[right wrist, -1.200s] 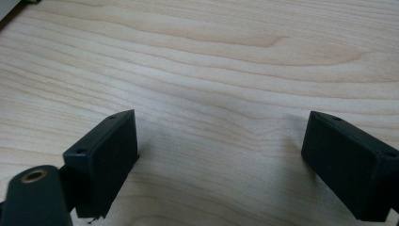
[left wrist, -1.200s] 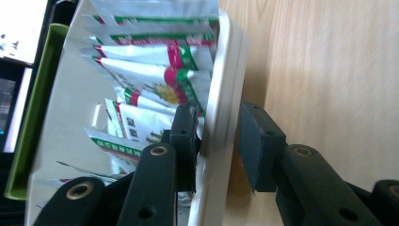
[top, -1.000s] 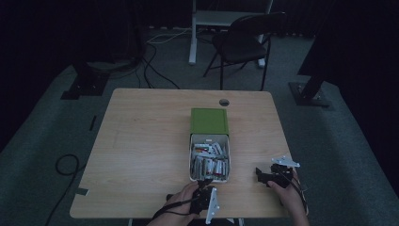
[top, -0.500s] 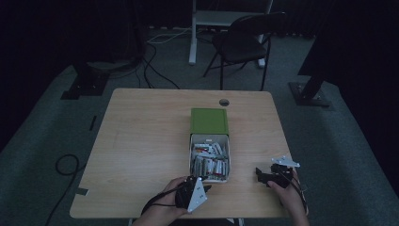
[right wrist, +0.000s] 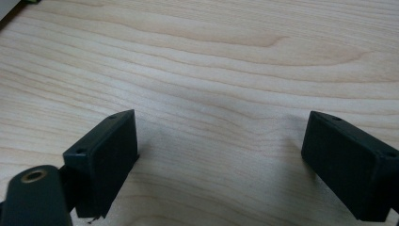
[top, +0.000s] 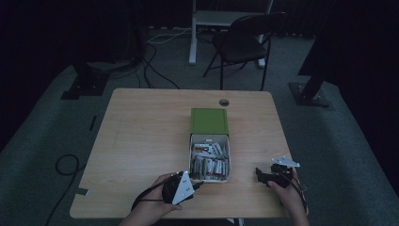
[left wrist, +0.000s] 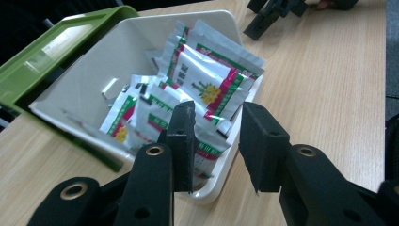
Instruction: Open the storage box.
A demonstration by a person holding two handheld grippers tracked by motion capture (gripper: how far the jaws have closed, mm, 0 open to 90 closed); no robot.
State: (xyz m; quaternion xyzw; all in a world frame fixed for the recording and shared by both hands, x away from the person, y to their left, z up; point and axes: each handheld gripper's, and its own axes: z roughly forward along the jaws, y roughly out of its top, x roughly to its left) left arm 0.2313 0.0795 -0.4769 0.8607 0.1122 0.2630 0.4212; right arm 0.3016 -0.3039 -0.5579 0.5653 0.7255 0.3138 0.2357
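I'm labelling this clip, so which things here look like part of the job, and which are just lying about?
Likely in the job:
- white box of sachets
- green lid, lying beyond the box
- left gripper, jaws open at the box's near rim
- right gripper, open over bare table

Just about:
- folding chair
- floor cables

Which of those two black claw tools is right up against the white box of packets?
The left gripper: it sits at the near corner of the white plastic box, open. The right gripper rests apart on bare wooden table.
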